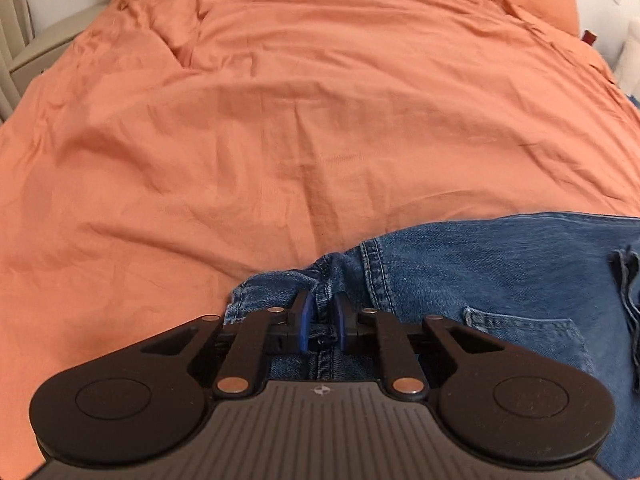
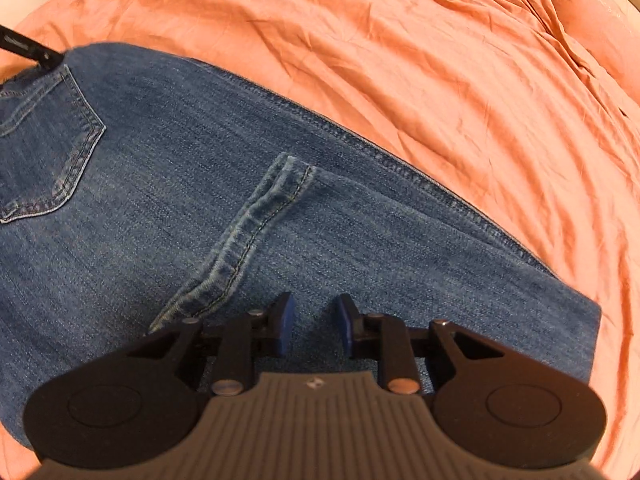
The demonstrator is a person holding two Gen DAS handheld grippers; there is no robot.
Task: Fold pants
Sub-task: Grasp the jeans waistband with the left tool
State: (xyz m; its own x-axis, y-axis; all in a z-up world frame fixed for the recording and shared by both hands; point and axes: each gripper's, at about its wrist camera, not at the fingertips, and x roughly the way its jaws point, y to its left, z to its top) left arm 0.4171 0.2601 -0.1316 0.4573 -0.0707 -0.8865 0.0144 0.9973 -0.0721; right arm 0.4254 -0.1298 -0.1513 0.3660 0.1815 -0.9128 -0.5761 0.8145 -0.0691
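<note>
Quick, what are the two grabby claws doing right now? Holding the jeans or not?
Left hand-held gripper: shut on the jeans, pinching a bunched fold near the waist.
Right hand-held gripper: open, over the jeans, holding nothing.

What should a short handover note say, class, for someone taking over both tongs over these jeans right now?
Left tongs: shut on a bunched denim edge of the jeans, at the end near the back pocket.
Right tongs: open, holding nothing, just over the other end.
Jeans lie on the orange bedcover, a leg hem already lying across the top.
Done: jeans look folded over at least once.
Left: probably another fold, then smoothing.
</note>
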